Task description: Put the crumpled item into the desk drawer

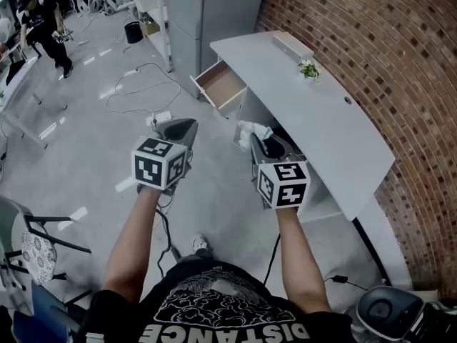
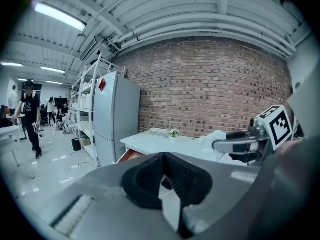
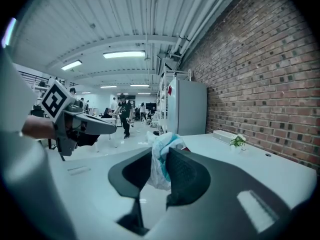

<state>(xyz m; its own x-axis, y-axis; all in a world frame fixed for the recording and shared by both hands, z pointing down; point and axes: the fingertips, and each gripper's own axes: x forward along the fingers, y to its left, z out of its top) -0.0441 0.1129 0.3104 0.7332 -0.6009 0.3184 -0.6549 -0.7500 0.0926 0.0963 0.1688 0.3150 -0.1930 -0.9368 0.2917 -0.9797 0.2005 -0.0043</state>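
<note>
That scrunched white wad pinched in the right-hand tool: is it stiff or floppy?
Probably floppy: the crumpled wad sags in soft folds between the fingers. Likely very light, since a narrow pinch alone holds it up. It seems unlikely to roll or break.

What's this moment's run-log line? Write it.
right gripper: jaws shut on crumpled wad | left gripper: jaws shut, empty | drawer: open, wad not inside

Premises read as an open-plan industrial lab or workshop: exposed brick wall, ribbed ceiling with strip lights, and a bare grey floor with loose cables. Fittings include a white desk, metal shelving racks and a tall grey cabinet. A person walks in the background.
</note>
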